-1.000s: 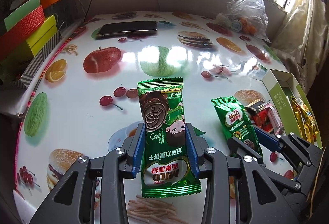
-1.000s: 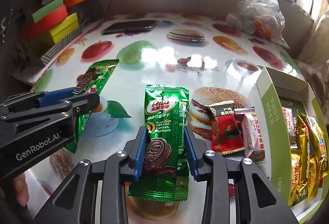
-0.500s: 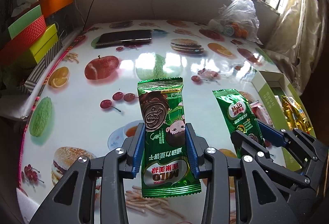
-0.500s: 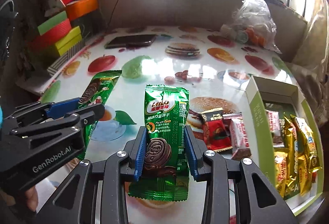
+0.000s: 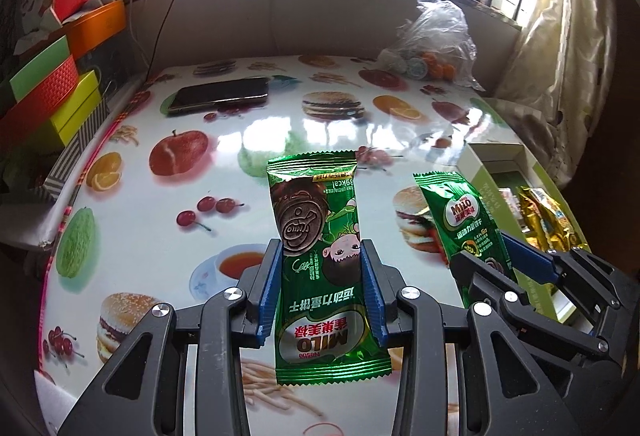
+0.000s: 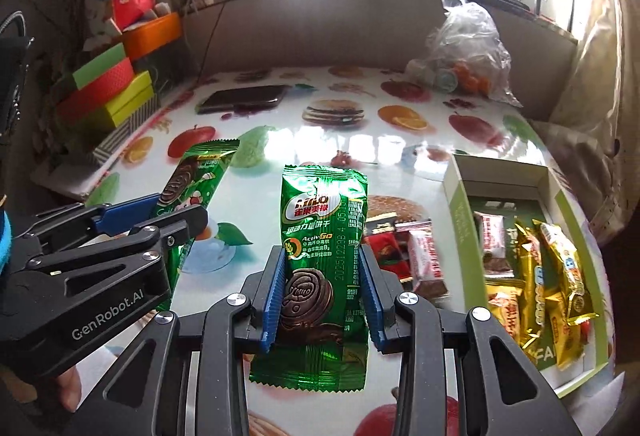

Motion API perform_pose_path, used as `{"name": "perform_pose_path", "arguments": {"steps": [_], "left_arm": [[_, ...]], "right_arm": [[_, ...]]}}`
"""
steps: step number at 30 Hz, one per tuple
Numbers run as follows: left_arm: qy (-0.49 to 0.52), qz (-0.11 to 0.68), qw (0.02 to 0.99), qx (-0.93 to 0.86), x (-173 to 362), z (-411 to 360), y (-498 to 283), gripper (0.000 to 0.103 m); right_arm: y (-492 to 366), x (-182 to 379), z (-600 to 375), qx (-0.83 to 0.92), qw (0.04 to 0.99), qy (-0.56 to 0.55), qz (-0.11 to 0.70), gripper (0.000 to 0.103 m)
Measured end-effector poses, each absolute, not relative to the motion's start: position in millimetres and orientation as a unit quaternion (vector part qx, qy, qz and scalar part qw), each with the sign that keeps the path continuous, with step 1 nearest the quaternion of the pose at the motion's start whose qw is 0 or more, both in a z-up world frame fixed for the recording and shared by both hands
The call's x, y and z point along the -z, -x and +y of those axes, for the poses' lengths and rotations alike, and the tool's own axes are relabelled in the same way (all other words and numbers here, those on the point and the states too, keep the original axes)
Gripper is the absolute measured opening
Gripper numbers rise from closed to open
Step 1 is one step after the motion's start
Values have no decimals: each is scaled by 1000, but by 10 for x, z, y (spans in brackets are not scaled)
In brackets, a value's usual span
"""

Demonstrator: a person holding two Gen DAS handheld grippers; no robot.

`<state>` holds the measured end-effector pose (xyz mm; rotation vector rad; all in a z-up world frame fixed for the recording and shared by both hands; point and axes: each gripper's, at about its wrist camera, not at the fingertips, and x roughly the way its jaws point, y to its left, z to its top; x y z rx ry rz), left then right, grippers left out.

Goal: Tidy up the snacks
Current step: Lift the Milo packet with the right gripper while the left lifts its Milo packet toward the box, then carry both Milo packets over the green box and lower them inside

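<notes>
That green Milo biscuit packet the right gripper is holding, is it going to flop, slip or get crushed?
The Milo packet stands fairly straight above the right gripper, so it probably has a stiff biscuit inside. Its glossy foil looks slippery, though the ridged blue pads should help. The wrapper pictures a round biscuit, so a harder squeeze may crack it.

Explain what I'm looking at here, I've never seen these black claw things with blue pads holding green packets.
There is no robot: a person holds one two-finger claw in each hand, each carrying a forward-looking camera. One picture looks along the left claw, shut on a green Milo biscuit packet. The other looks along the right claw, shut on a second Milo packet. Each claw shows at the other picture's edge. Below is a table with a food-print cover, a phone, loose red and white snacks, and an open box holding gold packets.
</notes>
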<state>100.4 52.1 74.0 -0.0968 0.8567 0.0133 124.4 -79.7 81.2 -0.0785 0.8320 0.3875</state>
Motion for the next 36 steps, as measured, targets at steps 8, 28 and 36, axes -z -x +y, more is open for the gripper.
{"name": "perform_pose_path", "arguments": {"steps": [8,28,36], "left_arm": [[39,410,911,11,-813,338,-1015,39],[17,403,913,61,-951,-163,-1177,39],[7,404,910,87,-978,-431,-1298,39]], "right_arm": [[-1199,-886,-994,-169,901,28,397,34],[-1136,-1019,-1541,-118,915,3,387,34],[-1169,-1049,-1813,-91,918,-8,386,34]]}}
